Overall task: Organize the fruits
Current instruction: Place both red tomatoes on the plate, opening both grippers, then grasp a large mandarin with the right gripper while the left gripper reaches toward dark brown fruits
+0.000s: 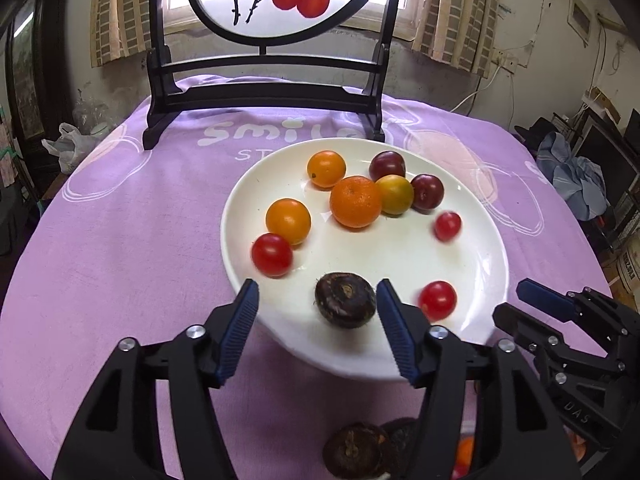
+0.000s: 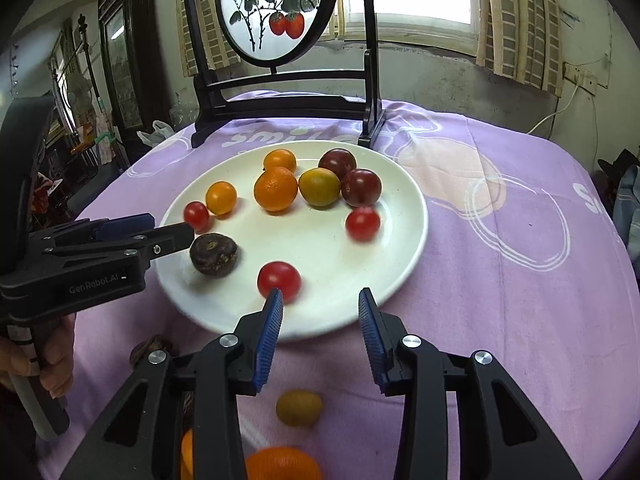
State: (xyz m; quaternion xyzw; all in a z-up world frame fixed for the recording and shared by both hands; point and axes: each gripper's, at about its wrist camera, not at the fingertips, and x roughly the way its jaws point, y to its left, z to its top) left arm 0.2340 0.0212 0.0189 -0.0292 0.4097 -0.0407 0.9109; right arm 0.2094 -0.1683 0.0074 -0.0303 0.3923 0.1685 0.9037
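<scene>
A white plate [image 1: 472, 264] holds several fruits: oranges, dark plums, red cherry tomatoes and a dark brown water chestnut [image 1: 345, 299]. My left gripper [image 1: 318, 296] is open over the plate's near rim; the chestnut lies on the plate between its fingertips, untouched. In the right wrist view the plate [image 2: 400, 232] and chestnut [image 2: 214, 254] show too. My right gripper [image 2: 320, 304] is open and empty above the plate's near edge, just behind a red tomato [image 2: 279, 280]. The tomatoes look blurred.
A dark wooden stand with a round persimmon painting [image 1: 264, 92] stands behind the plate on the purple cloth [image 1: 120, 240]. Loose fruit lies near me: brown chestnuts [image 1: 356, 450], a yellow-green fruit [image 2: 299, 407] and an orange [image 2: 282, 464].
</scene>
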